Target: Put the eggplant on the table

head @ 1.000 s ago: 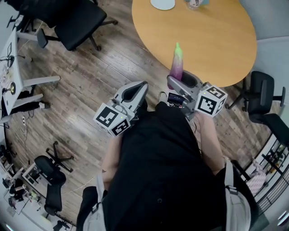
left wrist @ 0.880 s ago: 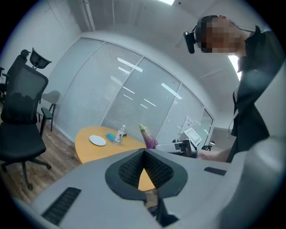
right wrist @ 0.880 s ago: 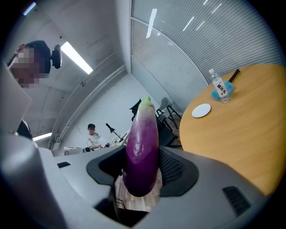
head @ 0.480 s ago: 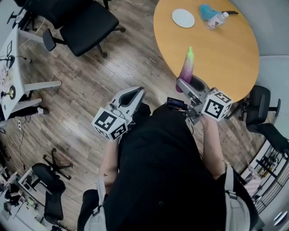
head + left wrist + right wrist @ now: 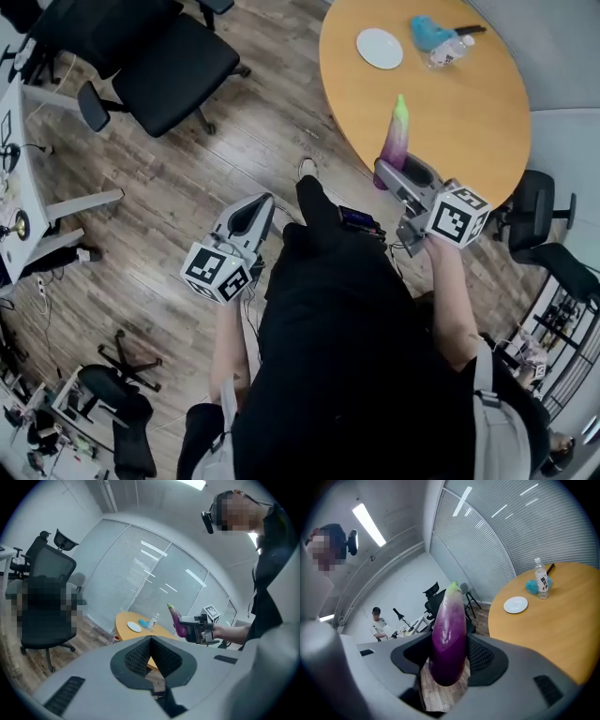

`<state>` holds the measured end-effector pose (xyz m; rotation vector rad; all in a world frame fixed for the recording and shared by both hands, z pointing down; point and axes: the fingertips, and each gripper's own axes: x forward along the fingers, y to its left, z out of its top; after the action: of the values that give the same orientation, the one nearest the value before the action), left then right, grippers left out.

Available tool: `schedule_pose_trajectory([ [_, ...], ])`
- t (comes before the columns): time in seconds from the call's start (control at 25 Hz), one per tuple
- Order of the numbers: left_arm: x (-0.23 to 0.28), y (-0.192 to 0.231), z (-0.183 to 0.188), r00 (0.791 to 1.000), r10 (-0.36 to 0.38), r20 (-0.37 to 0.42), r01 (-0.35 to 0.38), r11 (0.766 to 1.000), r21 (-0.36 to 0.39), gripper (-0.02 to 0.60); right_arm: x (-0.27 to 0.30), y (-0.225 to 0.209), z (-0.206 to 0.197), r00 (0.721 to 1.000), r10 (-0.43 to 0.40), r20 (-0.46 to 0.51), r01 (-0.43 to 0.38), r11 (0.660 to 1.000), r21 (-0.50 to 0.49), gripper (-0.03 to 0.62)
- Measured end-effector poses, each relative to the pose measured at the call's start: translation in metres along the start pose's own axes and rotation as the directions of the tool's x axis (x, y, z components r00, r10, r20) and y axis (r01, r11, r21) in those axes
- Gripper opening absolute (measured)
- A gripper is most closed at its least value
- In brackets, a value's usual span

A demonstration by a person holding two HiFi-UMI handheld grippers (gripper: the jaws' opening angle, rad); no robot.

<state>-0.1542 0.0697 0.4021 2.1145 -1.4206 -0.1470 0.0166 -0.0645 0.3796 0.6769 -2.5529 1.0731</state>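
Head view: right gripper [image 5: 389, 178] clamped on the lower end of the eggplant [image 5: 396, 139], jaws held wide by its girth. Eggplant upright, green tip up, in the air at the near edge of the round counter [image 5: 469, 112], not set down. Upright carry probably keeps it seated in the jaws. Left gripper [image 5: 253, 208] closed, empty, low over the floor [image 5: 187, 159], well apart; likely not needed. Far side of counter: white plate [image 5: 380, 48], bare; clear bottle [image 5: 448, 51], contents unreadable; blue object [image 5: 428, 28] beside it.
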Motion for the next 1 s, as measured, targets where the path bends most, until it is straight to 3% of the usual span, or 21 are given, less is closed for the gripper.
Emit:
schedule_pose_trajectory([
  [0.12,0.013,0.009,0.004,1.000,0.007,-0.014,-0.007,1.000,-0.019,0.011,0.012,-0.020,0.007,1.000,-0.019,-0.013,0.020,1.000,0.013,0.238],
  [0.32,0.046,0.025,0.031,0.999,0.014,-0.029,-0.016,0.998,-0.053,0.011,0.051,-0.044,0.049,0.999,-0.009,0.053,0.007,1.000,0.030,0.239],
  [0.44,0.070,0.021,0.059,0.999,-0.029,-0.042,0.029,1.000,0.000,0.011,0.072,-0.062,0.074,0.998,-0.015,0.067,0.012,0.999,0.037,0.239],
  [0.52,0.086,0.028,0.080,0.997,-0.018,-0.076,0.023,0.997,0.067,0.011,0.084,-0.078,0.088,0.997,-0.029,0.074,0.026,0.999,0.042,0.239],
  [0.6,0.098,0.038,0.100,0.996,-0.001,-0.085,0.009,0.996,0.088,0.011,0.095,-0.096,0.100,0.996,-0.043,0.076,0.039,0.998,0.053,0.239],
  [0.8,0.123,0.064,0.138,0.998,0.015,-0.063,-0.014,1.000,0.014,0.011,0.117,-0.141,0.123,0.994,-0.095,0.056,0.091,0.994,0.064,0.238],
  [1.0,0.157,0.081,0.144,0.993,0.041,-0.112,-0.040,0.999,0.010,0.011,0.131,-0.186,0.134,0.990,-0.140,0.028,0.137,0.987,0.088,0.239],
])
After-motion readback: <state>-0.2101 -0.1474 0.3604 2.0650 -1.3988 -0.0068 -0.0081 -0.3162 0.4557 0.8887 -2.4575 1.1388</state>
